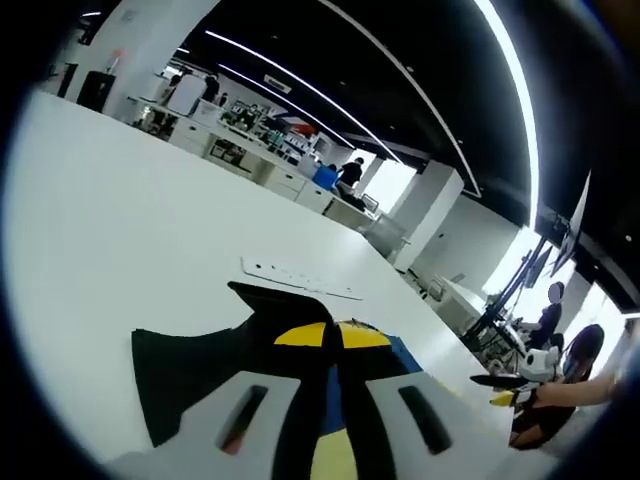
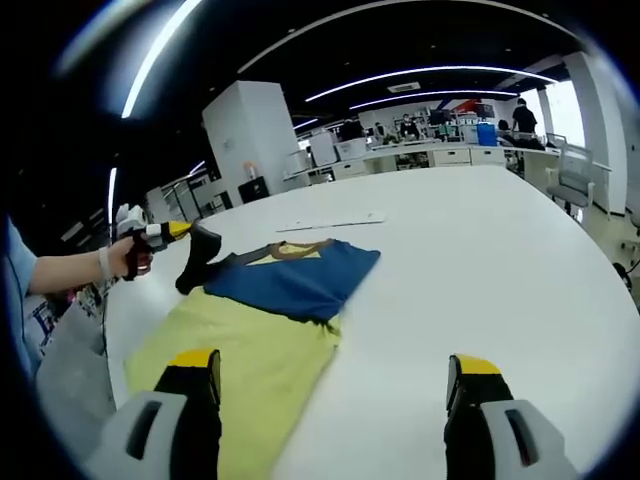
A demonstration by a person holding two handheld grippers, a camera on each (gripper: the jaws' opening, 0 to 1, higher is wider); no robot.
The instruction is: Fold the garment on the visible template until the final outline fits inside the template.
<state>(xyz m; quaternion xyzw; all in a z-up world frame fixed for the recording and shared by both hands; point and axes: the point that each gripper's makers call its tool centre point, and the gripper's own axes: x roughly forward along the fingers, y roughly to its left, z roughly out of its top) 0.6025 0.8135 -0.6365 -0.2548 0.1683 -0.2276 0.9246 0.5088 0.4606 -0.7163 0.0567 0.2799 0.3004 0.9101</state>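
Observation:
The garment (image 2: 295,280) is blue with a yellowish collar and black sleeves, and it lies partly on a pale yellow template sheet (image 2: 250,370) on the white table (image 2: 480,270). My left gripper (image 2: 180,233), held in a hand at the left, is shut on a black sleeve (image 2: 198,262) and lifts it off the table. In the left gripper view the cloth (image 1: 190,365) runs up between the jaws of the left gripper (image 1: 330,405). My right gripper (image 2: 332,385) is open, one jaw over the template's near part, nothing between its jaws. It also appears as the right gripper (image 1: 497,390), far right.
A thin white strip (image 2: 330,224) lies on the table beyond the garment, the same strip (image 1: 300,277) in the left gripper view. The table stretches wide and bare to the right. Desks, chairs and people stand in the office behind.

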